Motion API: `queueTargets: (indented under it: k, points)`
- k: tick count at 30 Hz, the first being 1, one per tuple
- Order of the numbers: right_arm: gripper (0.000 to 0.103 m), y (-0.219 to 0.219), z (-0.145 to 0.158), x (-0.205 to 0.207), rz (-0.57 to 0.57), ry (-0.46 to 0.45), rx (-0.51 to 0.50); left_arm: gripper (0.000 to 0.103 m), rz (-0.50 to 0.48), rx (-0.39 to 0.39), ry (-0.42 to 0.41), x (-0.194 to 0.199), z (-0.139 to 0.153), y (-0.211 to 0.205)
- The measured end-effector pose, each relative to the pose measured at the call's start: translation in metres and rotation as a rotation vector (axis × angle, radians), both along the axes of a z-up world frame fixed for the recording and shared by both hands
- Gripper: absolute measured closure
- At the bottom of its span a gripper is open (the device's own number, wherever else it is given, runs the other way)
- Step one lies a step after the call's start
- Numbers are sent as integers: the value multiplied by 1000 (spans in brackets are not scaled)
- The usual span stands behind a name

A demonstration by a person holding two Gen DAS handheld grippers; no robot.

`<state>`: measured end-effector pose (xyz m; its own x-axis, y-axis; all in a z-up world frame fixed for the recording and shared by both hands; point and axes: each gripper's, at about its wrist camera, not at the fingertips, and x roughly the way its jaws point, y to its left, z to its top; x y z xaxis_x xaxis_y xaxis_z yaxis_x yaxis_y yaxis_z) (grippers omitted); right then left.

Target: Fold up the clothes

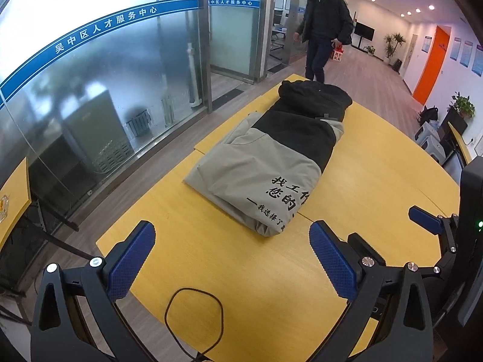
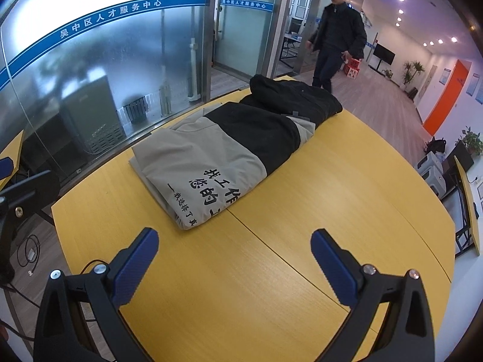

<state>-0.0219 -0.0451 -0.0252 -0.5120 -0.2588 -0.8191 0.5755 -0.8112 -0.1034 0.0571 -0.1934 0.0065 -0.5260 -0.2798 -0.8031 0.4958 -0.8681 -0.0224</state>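
A grey and black jacket (image 1: 265,163) with black printed characters lies folded into a long bundle on the yellow table (image 1: 211,271). It also shows in the right wrist view (image 2: 229,147), on the same table (image 2: 241,286). My left gripper (image 1: 232,259) is open and empty, held above the table short of the jacket's near end. My right gripper (image 2: 235,262) is open and empty, also short of the jacket. The right gripper's blue fingers (image 1: 425,220) show at the right edge of the left wrist view.
A man in a dark jacket (image 1: 324,24) walks beyond the far end of the table; he also appears in the right wrist view (image 2: 338,36). A frosted glass wall (image 1: 105,75) runs along the left. A thin black cable (image 1: 193,316) loops over the near table edge.
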Motion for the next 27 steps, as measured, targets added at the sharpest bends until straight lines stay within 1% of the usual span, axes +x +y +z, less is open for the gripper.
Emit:
queueTargets:
  k: [7, 9, 12, 16, 20, 25, 27]
  points:
    - [0, -14, -10, -15, -35, -19, 11, 0, -24, -16, -42, -21, -17, -15]
    - [0, -19, -14, -19, -38, -21, 20, 0, -24, -36, -58, -28, -21, -18]
    - [0, -25, -20, -26, -49, -33, 28, 0, -40, -35, -62, -37, -24, -23]
    - [0, -31, -25, -35, -62, -44, 42, 0, -48, -10, -60, -48, -28, -32]
    - [0, -36, -27, -42, -72, -52, 45, 0, -31, -21, -61, -56, -30, -39]
    - [0, -44, -28, -48, -70, -55, 51, 0, -44, 9, -20, -60, -28, -46]
    - [0, -47, -29, -50, -71, -56, 52, 0, -56, -10, -25, -64, -27, -45]
